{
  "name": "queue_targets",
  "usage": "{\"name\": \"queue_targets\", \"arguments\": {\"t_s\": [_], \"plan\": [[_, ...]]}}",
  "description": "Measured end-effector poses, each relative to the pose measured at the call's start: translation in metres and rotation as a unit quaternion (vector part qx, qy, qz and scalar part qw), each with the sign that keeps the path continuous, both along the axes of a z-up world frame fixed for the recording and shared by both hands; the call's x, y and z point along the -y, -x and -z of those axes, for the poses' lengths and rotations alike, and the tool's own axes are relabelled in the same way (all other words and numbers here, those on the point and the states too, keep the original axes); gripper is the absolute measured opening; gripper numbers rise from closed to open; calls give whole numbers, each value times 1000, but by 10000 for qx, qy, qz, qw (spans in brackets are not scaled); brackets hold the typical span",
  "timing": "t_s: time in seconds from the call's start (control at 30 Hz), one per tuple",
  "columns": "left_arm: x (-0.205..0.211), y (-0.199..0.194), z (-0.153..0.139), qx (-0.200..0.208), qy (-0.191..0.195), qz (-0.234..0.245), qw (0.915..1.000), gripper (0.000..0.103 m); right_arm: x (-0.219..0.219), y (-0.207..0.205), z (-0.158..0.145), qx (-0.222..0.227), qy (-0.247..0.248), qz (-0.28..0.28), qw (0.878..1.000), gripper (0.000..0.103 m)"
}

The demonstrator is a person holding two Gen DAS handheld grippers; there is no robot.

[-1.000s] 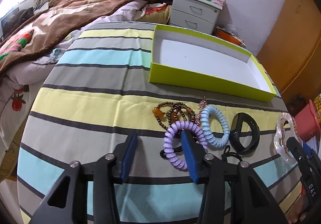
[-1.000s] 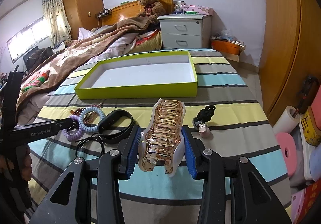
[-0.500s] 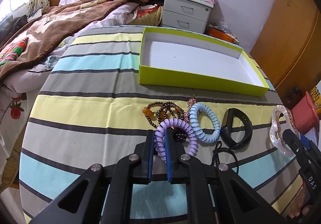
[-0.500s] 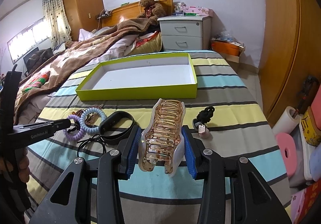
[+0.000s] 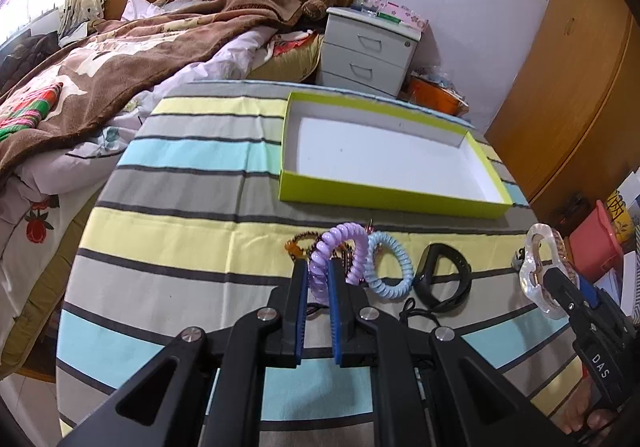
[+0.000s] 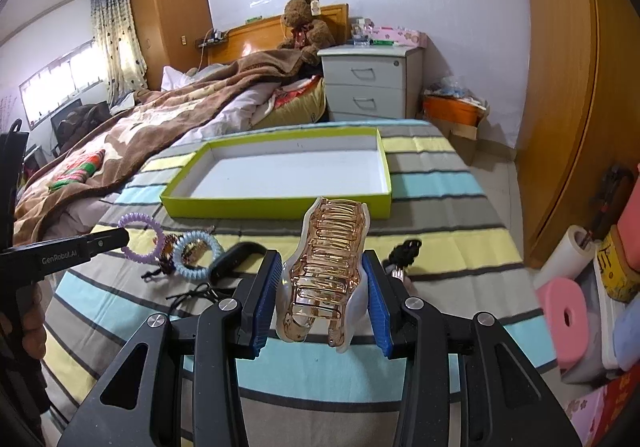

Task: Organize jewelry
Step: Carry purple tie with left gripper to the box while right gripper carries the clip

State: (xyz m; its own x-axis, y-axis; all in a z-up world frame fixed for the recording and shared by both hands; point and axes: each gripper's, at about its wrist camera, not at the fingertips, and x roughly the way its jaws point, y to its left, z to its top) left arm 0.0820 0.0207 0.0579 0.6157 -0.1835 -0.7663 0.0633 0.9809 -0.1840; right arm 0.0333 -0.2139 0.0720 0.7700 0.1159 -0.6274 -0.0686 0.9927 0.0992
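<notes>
The left gripper point(image 5: 318, 281), angled down, pinches the purple coil tie point(image 5: 340, 253) clear of the striped cloth point(image 5: 180, 239). The right gripper point(image 6: 324, 279) clamps a rose-gold hair claw point(image 6: 330, 267). Beyond lie a blue coil point(image 5: 390, 267), black band point(image 5: 442, 279) and green tray point(image 5: 384, 199).

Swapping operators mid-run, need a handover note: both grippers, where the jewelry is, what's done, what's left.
Left gripper: shut on the purple spiral hair tie, raised off the cloth.
Right gripper: shut on the rose-gold claw clip, held above the cloth.
Green tray: nothing in it yet, so nothing is sorted.
On the striped cloth: blue spiral hair tie, bead bracelets, black band, black cord, and a small black piece right of the clip.
Left to do: put both held items in the tray, then the rest.
</notes>
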Motion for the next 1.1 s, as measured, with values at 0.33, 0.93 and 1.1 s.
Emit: {"name": "queue_targets", "arguments": {"t_s": [0.33, 0.93, 1.1], "plan": [[-1, -17, -26, 177, 72, 11, 9998, 10, 6, -24, -22, 86, -56, -99, 9999, 42], [13, -109, -25, 59, 348, 75, 9993, 10, 26, -141, -13, -445, -209, -401, 9980, 42], [15, -137, -11, -146, 485, 66, 9987, 11, 29, -171, -4, -587, -219, -518, 9967, 42]]}}
